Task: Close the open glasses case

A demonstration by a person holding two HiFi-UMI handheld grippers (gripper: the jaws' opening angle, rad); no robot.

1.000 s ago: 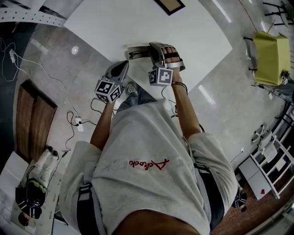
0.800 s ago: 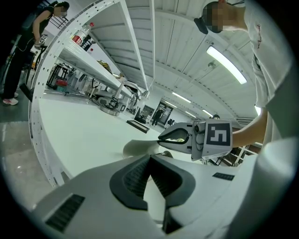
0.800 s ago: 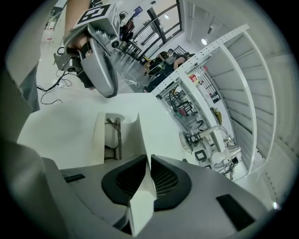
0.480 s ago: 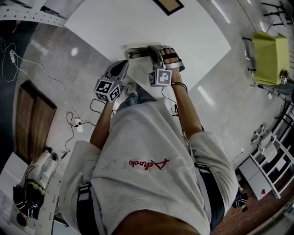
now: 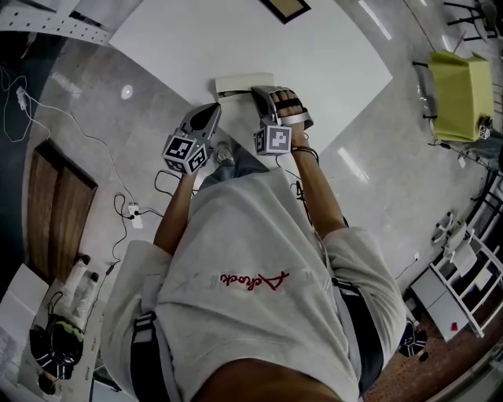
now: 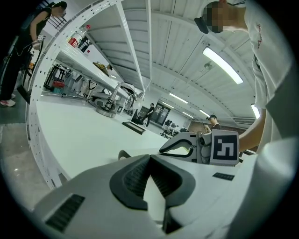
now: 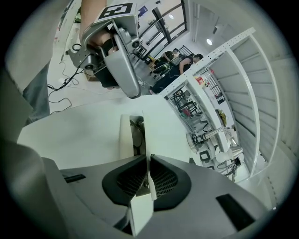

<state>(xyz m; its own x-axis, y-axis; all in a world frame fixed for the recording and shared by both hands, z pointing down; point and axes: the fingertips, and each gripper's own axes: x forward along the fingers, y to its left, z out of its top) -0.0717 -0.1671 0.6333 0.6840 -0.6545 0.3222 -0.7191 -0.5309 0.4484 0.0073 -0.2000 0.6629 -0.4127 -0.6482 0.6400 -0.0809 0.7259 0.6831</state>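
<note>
A cream glasses case (image 5: 240,82) lies on the white table (image 5: 338,55), near its front edge. My right gripper (image 5: 264,94) reaches onto its right end. In the right gripper view the thin lid (image 7: 145,140) stands on edge between the pads, and the glasses (image 7: 136,133) show in the base (image 7: 124,135) beside it. The right gripper (image 7: 148,175) has just been closing its jaws and is shut on that lid. My left gripper (image 5: 212,111) hovers left of the case, apart from it. Its tips (image 6: 149,158) meet with nothing between them.
A dark flat frame (image 5: 288,8) lies at the table's far edge. A yellow seat (image 5: 464,86) stands on the floor to the right. Cables and a power strip (image 5: 134,210) lie on the floor at left. Shelving with bottles (image 6: 79,44) runs along the far side.
The right gripper has shifted slightly left along the case. The cream lid now covers more of the dark interior than it did a second ago. The left gripper has stayed put.
</note>
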